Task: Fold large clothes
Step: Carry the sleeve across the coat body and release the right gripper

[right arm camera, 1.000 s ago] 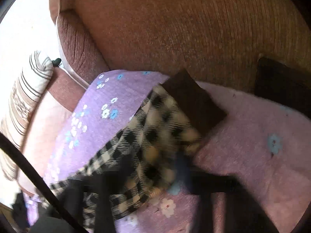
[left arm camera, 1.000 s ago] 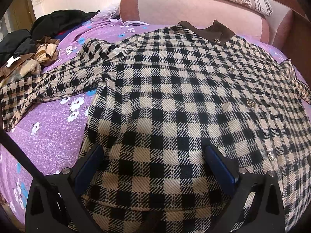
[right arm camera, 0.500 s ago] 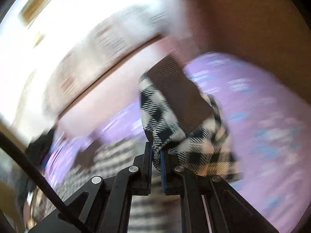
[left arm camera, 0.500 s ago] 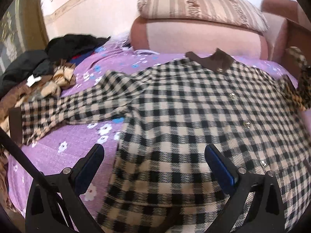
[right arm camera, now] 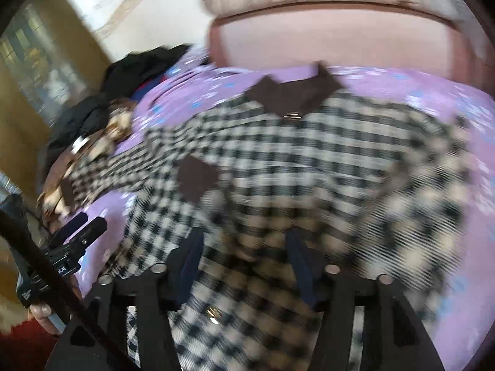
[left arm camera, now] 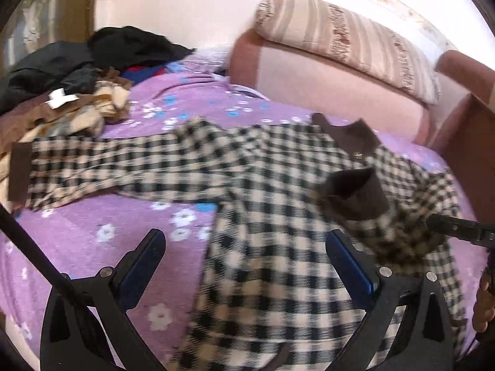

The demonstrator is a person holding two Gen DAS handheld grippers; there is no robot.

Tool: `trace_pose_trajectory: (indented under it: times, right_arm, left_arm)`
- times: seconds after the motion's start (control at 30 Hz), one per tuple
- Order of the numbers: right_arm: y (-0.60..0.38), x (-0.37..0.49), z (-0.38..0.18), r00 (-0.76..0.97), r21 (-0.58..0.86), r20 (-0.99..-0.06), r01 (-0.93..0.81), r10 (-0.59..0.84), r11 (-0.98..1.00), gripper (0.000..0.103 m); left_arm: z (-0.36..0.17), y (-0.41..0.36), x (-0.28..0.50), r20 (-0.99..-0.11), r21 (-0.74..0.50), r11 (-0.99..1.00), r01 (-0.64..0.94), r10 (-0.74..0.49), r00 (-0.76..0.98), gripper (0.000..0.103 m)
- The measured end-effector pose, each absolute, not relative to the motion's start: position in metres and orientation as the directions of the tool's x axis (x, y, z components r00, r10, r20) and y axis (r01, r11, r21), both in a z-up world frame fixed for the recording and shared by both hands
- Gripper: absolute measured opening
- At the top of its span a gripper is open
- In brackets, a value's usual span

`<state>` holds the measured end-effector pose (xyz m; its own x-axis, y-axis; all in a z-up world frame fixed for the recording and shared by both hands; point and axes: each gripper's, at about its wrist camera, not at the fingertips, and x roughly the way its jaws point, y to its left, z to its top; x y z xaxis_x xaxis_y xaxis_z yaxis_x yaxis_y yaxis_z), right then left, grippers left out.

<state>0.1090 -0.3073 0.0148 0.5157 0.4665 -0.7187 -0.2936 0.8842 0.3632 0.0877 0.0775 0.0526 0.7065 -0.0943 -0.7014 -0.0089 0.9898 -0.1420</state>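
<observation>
A black-and-cream checked coat with a brown collar lies spread on the purple flowered bed cover. Its right sleeve, with a brown cuff, is folded across the chest; the cuff also shows in the right wrist view. The left sleeve stretches out to the left. My left gripper is open and empty above the coat's lower left edge. My right gripper is open over the coat's front, holding nothing. The right wrist view is blurred.
A pile of dark and tan clothes lies at the bed's far left. A pink sofa arm with a striped pillow stands behind the collar. A brown sofa side stands at the right.
My right gripper carried the right sleeve over the coat's chest, opened and let it go. My left gripper drew back and left, off the coat.
</observation>
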Motion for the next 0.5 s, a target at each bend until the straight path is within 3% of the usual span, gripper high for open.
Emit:
trace_pose_trajectory:
  times: [0.13,0.3,0.5]
  right_arm:
    - [-0.359,0.077,0.025,0.541,0.444,-0.692,-0.203,0.478,0.873,0.067]
    - [-0.392,0.055,0.019,0.613,0.393,-0.692,-0.123,0.381,0.911,0.067]
    - [-0.423,0.058,0.001,0.622,0.407,-0.703,-0.046,0.346,0.912,0.067]
  left_arm:
    - [0.055,0.051,0.099,-0.707,-0.241,0.965,0.104,-0.248,0.662,0.103]
    - [0.055,0.013,0.12,-0.694,-0.354,0.92,0.169,-0.379,0.612,0.103]
    - [0.025,-0.051,0.147,-0.821,-0.239,0.97,0.04,-0.224,0.525,0.102]
